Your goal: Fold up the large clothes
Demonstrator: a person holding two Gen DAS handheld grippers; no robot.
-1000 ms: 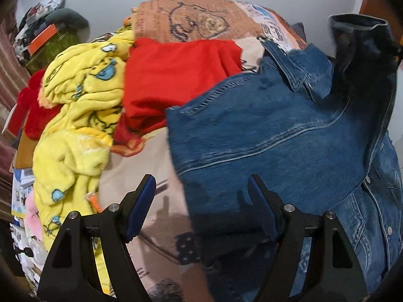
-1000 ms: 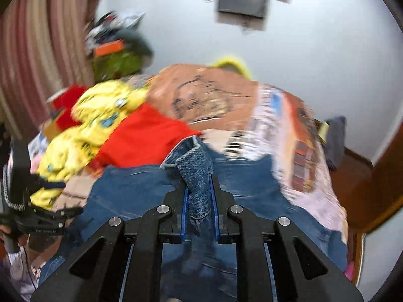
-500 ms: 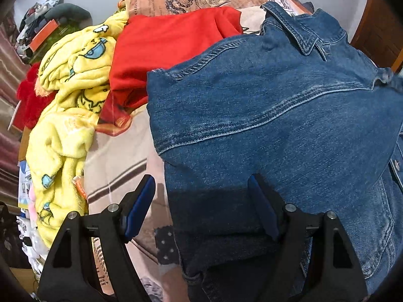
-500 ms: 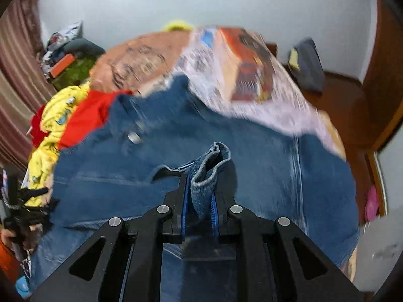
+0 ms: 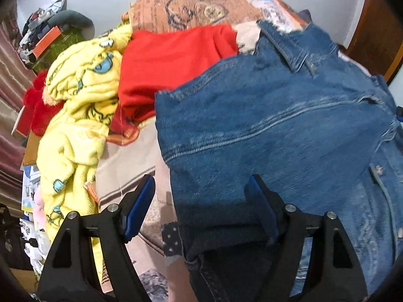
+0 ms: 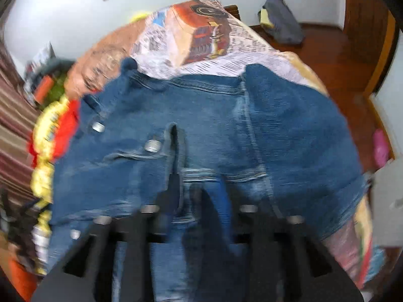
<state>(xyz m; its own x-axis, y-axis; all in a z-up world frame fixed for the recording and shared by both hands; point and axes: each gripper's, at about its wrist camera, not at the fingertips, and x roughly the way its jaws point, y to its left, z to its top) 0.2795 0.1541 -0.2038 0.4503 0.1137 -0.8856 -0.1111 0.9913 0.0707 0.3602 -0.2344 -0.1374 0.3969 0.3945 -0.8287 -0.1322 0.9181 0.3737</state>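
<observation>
A blue denim jacket [image 5: 277, 130] lies spread on the bed, collar toward the far side. My left gripper [image 5: 201, 201] hovers open over the jacket's near left edge; its right finger [image 5: 259, 201] is above the denim and its left finger [image 5: 141, 201] above the bedsheet, gripping nothing. In the blurred right wrist view my right gripper [image 6: 204, 196] hangs low over the jacket [image 6: 226, 125], and its jaws are opening. The denim fold [image 6: 176, 146] that sits between and ahead of them lies on the jacket, no longer pinched. Metal buttons [image 6: 152, 146] show to its left.
A red garment [image 5: 171, 60] and a yellow fleece with a cartoon print [image 5: 80, 105] are piled left of the jacket. The printed bedcover [image 6: 201, 37] stretches beyond it. Clutter [image 5: 47, 37] stands at the far left wall; wooden floor [image 6: 340, 58] with a dark bag [image 6: 282, 17] is on the right.
My right gripper carried the denim sleeve down and across onto the jacket, then its jaws parted and let the fold go. The left gripper stayed open and barely shifted.
</observation>
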